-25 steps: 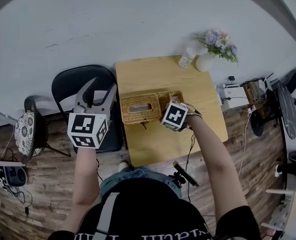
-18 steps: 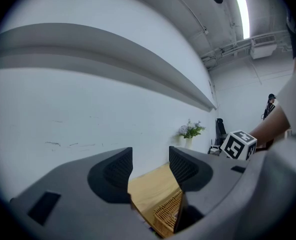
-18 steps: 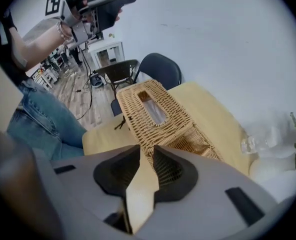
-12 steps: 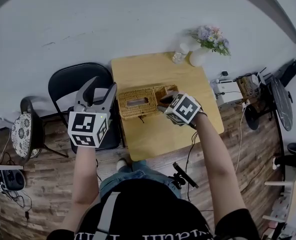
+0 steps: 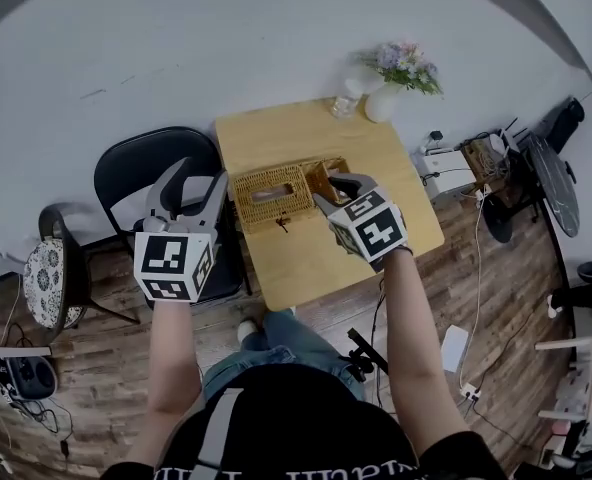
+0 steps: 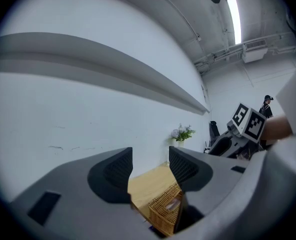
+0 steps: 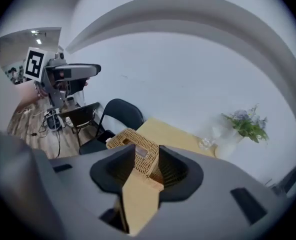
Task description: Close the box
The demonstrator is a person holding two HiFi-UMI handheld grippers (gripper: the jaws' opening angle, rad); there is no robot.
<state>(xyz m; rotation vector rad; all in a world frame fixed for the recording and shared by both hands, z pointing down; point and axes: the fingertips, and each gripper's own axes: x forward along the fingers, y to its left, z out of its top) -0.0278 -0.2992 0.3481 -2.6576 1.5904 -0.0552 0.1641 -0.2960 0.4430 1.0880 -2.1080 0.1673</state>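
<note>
The wicker box (image 5: 269, 194) lies on the wooden table (image 5: 306, 258). Its slotted lid is folded out to the left of the open basket part (image 5: 326, 176). My right gripper (image 5: 336, 190) hovers over the basket end, tilted down. Its jaws have just been opening, and nothing is between them. In the right gripper view the box (image 7: 138, 145) shows well below the open gripper (image 7: 147, 169). My left gripper (image 5: 202, 174) is open and empty, held level over the black chair to the left of the table. Its own view shows the gripper (image 6: 150, 171) with the box (image 6: 167, 213) below.
A black chair (image 5: 141, 173) stands at the table's left edge. A second chair with a patterned seat (image 5: 44, 268) is further left. A white vase of flowers (image 5: 388, 78) and a glass (image 5: 344, 98) stand at the table's far edge. Cables and equipment (image 5: 476, 158) crowd the floor on the right.
My right gripper has lifted up off the box's basket end and rolled, and its jaws stand wider. The left gripper has drifted a little. The box has not moved.
</note>
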